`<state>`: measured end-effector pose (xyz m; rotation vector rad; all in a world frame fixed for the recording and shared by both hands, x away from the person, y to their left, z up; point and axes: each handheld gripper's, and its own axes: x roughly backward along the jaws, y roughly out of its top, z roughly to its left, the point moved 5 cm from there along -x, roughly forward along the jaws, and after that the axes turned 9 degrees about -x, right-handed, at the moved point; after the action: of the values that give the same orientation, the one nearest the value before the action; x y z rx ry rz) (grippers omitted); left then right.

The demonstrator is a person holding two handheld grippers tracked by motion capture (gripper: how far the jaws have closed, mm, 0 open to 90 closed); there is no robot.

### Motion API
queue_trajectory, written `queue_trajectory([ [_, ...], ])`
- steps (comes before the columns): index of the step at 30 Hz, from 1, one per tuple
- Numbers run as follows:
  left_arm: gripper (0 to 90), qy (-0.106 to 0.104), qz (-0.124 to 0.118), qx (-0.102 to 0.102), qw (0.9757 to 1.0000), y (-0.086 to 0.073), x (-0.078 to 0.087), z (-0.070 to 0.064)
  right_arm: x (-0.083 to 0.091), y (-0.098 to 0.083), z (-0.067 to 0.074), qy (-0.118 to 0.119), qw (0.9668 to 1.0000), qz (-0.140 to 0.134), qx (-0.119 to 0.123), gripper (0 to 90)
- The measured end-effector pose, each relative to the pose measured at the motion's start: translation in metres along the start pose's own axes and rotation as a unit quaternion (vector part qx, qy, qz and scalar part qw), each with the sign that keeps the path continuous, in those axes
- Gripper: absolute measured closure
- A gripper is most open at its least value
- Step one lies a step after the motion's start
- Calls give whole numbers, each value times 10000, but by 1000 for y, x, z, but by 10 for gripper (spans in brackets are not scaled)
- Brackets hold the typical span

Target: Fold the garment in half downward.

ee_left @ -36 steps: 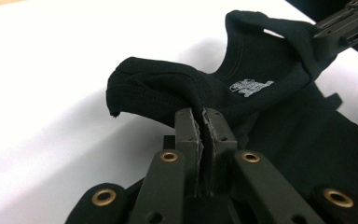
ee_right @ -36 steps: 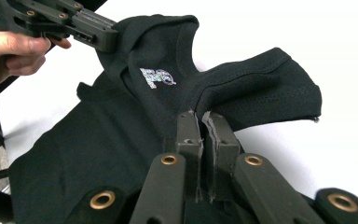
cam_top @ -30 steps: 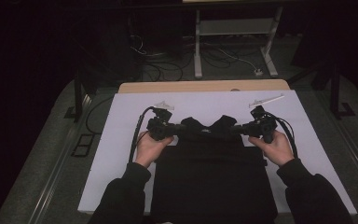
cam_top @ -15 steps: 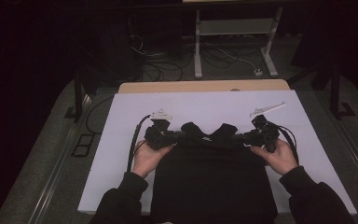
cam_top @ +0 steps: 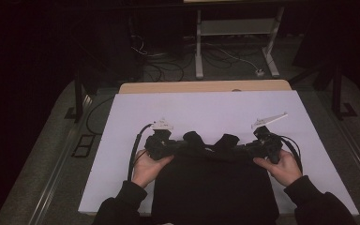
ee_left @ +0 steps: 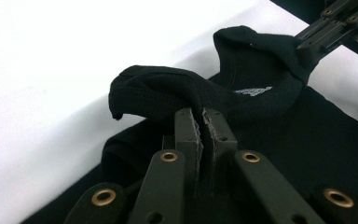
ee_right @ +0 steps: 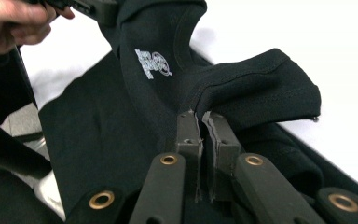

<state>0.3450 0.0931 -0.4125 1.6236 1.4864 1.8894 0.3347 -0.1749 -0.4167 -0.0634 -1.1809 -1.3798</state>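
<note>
Black shirt (cam_top: 215, 187) lies flat on the near half of the white tabletop (cam_top: 206, 112), its bottom running off the near edge, between the person's forearms. Small white print (ee_right: 151, 63) sits inside the neck area.

Left gripper (cam_top: 161, 146) is clamped on the shirt's left shoulder, jaws pinched tight on a fold of cloth (ee_left: 168, 93) in the left gripper view. Right gripper (cam_top: 262, 145) is the same on the right shoulder, jaws closed on the fabric (ee_right: 256, 88). Both shoulder bits are bunched up off the surface where they're pinched.

Progress, my read: looks like spreading or folding the shirt. Body is already laid out fairly smooth, and the top edge is gripped at both ends. Still left: set the shoulders flat or fold them over, then let go. No fold visible in the body yet.

Surface: white sheet over a wooden table, bare wood strip (cam_top: 201, 86) showing along the far edge. Far half is bare.

Room: dark, grey floor, cables (cam_top: 159, 65) on the floor beyond the far edge, a white metal stand (cam_top: 234, 28) behind that.
</note>
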Motion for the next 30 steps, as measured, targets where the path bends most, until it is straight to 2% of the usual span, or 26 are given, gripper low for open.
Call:
queue_trajectory([
  [10, 848, 1, 31, -71, 10000, -11, 4, -14, 1, -13, 4, 14, 10000, 16, 32, 837],
  [24, 847, -163, 25, -101, 9998, -21, 11, -30, 7, -28, 12, 66, 9999, 26, 72, 836],
  [30, 847, -236, 57, -114, 9996, -27, 14, -37, 14, -34, 17, 157, 9998, -10, 73, 835],
])
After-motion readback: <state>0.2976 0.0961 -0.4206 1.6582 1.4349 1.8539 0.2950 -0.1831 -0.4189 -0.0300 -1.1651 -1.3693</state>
